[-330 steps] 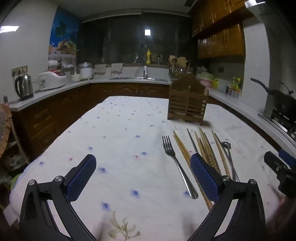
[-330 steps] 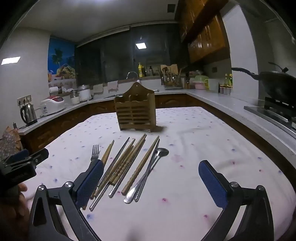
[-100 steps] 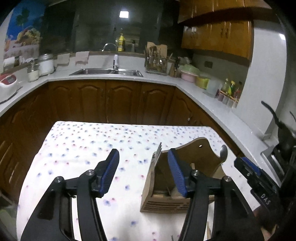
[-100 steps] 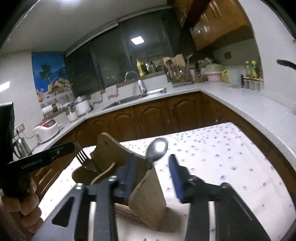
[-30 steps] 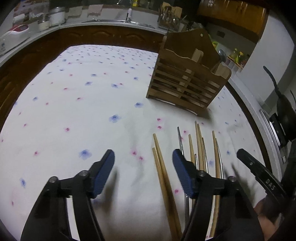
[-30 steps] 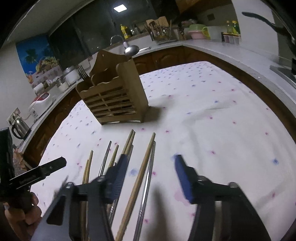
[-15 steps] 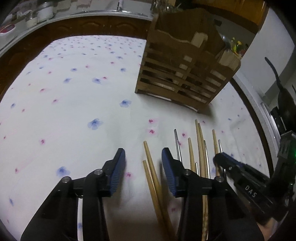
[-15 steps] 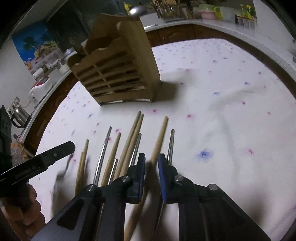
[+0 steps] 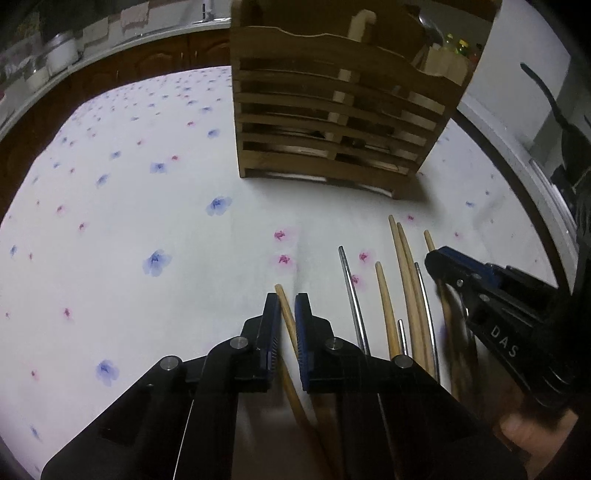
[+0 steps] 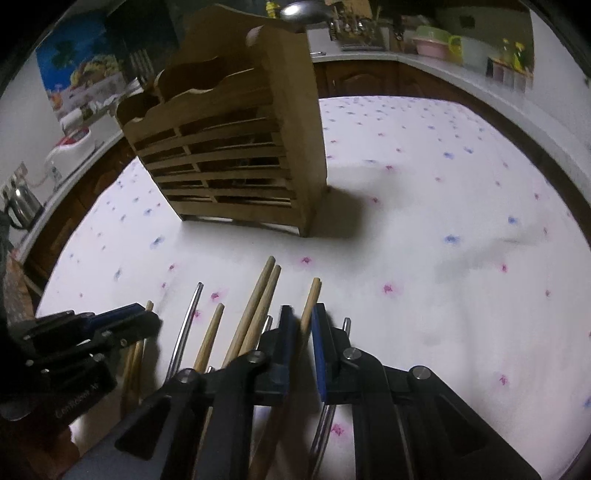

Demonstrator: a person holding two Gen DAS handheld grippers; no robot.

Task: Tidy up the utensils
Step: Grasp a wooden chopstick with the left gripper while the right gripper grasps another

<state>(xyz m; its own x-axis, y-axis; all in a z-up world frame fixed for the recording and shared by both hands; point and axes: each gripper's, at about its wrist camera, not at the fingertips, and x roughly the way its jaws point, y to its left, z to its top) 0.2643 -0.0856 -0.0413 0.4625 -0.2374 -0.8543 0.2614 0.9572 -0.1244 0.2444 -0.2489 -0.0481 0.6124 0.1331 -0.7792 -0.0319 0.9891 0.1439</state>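
Left gripper [image 9: 287,306] is closed around the leftmost wooden chopstick [image 9: 284,306], which passes between its blue pads [image 9: 272,325] with the tip poking out just ahead of them. Whether that chopstick is lifted off the cloth or lying on it cannot be told. Right gripper [image 10: 303,321] is likewise clamped on the rightmost wooden chopstick [image 10: 310,299], its narrow end showing beyond the pads [image 10: 287,332]; in the left wrist view this gripper appears from the side at the right end of the row [image 9: 458,269].

Between the two grippers the other utensils lie side by side on the surface, covered in a white cloth with blue and pink flowers [image 9: 147,221]. They include a metal chopstick [image 9: 349,288], a single wooden chopstick [image 9: 384,295], a pair of wooden chopsticks [image 10: 258,299] lying touching each other, and another metal chopstick [image 9: 424,299] just beside the pair. A further metal rod [image 10: 346,325] lies right of the right gripper, close to its outer finger.

Beyond the row, apart from the chopstick tips, stands the slatted wooden utensil holder [image 10: 229,162], upright. A spoon bowl [image 10: 301,9] sticks up above its top edge. Kitchen counters run behind, with a kettle [image 10: 20,203] at the far left of the right wrist view.
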